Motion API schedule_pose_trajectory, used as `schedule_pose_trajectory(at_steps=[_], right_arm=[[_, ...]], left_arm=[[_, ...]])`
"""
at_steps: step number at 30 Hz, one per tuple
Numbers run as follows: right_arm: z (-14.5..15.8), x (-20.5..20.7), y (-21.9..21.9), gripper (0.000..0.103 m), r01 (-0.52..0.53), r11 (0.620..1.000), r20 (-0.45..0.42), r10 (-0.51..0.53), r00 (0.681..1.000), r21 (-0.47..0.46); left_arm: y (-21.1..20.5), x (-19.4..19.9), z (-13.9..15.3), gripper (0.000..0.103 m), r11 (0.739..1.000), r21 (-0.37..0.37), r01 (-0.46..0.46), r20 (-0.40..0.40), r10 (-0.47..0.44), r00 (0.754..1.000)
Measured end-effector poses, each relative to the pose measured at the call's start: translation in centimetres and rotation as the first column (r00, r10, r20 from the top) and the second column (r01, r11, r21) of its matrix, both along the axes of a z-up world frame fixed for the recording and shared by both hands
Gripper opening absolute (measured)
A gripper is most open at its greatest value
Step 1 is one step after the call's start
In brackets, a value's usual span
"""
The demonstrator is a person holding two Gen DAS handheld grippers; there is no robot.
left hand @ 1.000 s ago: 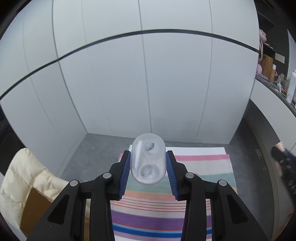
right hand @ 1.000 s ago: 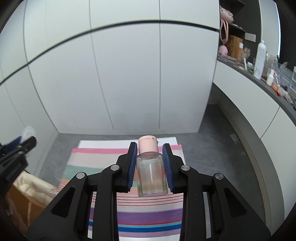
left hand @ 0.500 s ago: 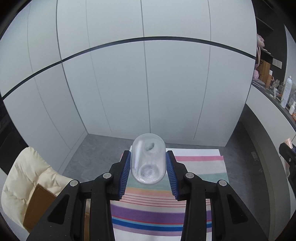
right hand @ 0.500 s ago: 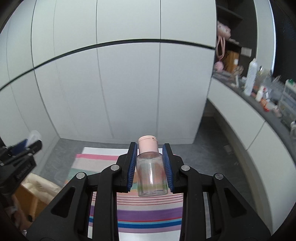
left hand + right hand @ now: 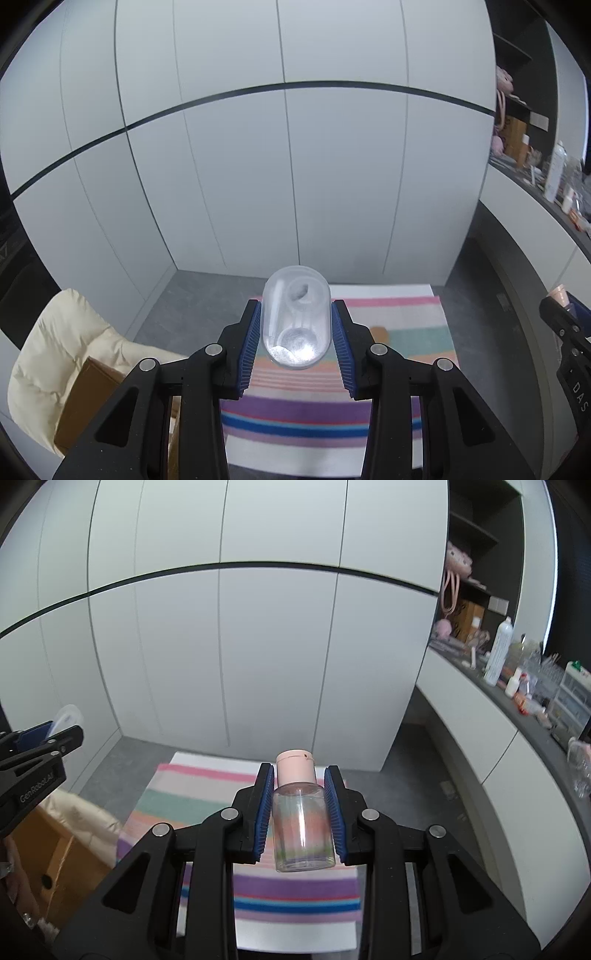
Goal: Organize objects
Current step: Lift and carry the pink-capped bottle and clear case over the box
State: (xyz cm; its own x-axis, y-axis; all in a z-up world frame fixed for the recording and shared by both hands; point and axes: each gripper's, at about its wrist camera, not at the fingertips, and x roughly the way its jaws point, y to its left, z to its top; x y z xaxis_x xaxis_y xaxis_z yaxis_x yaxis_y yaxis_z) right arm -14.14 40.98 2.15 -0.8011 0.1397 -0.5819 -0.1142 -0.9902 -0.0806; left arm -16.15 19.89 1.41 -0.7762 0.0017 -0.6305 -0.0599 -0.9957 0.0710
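Left gripper clamped on a clear oval case. Right gripper clamped on a pink-capped bottle, above a striped rug.

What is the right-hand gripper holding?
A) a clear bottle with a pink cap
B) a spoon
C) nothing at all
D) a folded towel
A: in the right wrist view the right gripper has its blue pads pressed on both sides of a clear bottle with a pink cap.
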Motion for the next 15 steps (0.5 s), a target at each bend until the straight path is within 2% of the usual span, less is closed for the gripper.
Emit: schedule_pose_trajectory(at_steps=[4,11,15], right_arm=[[-1.2,2.3,0.3,0.029,0.002,0.998,0.031,0.000,1.000,-0.063],[-4.2,6.5,0.3,0.029,0.018,0.995,0.082,-0.010,0.997,-0.099],[-5.5,8.5,-0.6,0.029,-0.014,0.993,0.112,0.027,0.993,-0.120]], left_arm=[[-0.9,2.3,-1.2,0.039,0.999,-0.018,0.038,0.011,-0.038,0.999],[-3.4,5.6,-4.2,0.039,0.998,-0.007,0.055,0.071,-0.054,0.996],[-4.7,7.5,-5.4,0.039,0.998,-0.037,0.053,0.077,-0.050,0.996]])
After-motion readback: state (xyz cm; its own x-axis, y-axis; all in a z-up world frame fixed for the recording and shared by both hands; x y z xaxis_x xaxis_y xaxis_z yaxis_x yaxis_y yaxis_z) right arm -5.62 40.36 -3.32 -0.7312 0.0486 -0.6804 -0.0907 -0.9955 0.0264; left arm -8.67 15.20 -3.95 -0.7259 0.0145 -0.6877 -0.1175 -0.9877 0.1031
